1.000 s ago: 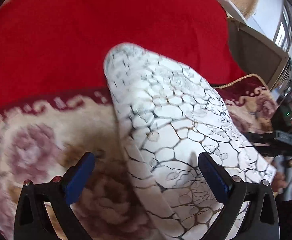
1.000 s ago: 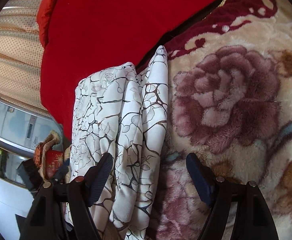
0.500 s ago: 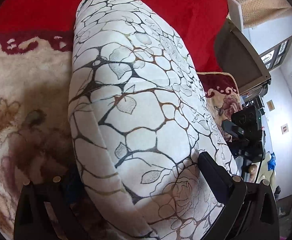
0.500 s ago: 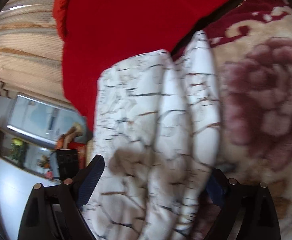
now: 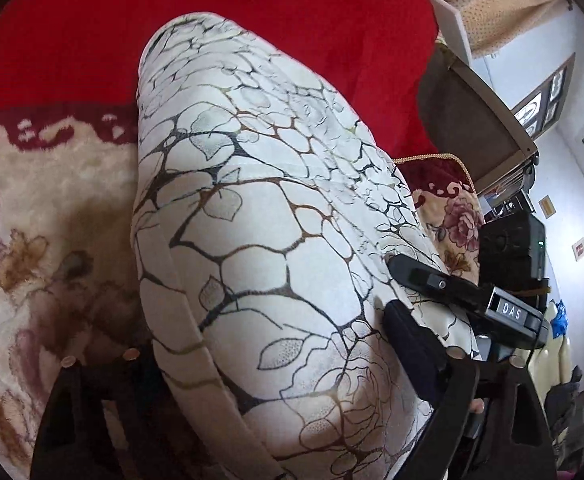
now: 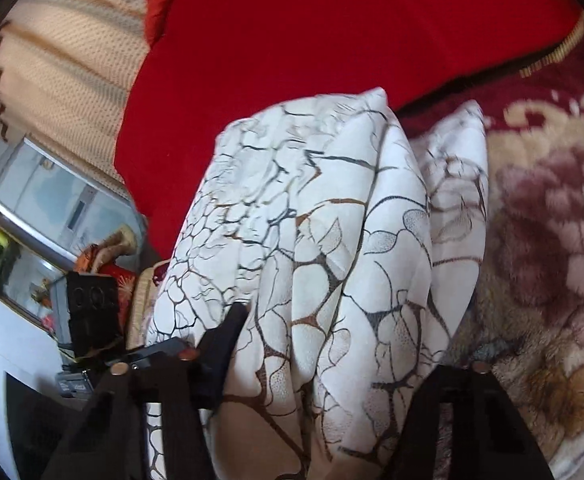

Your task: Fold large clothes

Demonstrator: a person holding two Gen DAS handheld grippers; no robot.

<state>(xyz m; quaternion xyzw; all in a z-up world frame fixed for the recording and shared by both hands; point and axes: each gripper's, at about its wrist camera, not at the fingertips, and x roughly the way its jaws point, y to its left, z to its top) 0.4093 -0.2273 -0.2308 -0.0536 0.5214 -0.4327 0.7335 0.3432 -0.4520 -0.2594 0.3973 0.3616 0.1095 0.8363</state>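
A folded white garment (image 5: pixel 276 208) printed with black and brown veins lies bunched on a floral plush blanket (image 5: pixel 32 220). My left gripper (image 5: pixel 270 336) straddles the thick bundle. Its jaws are closing: the right pad (image 5: pixel 408 340) digs into the cloth, while the left finger is buried under it. In the right wrist view the same garment (image 6: pixel 332 220) fills my right gripper (image 6: pixel 344 340). Its jaws are closing too, with the left pad (image 6: pixel 220 344) against the folds and the right finger hidden behind them. The right gripper's finger (image 5: pixel 432 284) rests on the cloth just beyond my left one.
A red blanket (image 5: pixel 252 20) covers the bed behind the garment. Beige curtains (image 6: pixel 64 52) hang at the back. A glass-fronted cabinet (image 6: pixel 52 200) and cluttered furniture (image 5: pixel 472 112) stand off the bed's edge. The floral blanket (image 6: pixel 552 240) stretches to the right.
Both grippers have pushed onto the garment, which now bulges between their fingers. The right gripper has swung in beside the left, and its jaws have narrowed onto the folds.
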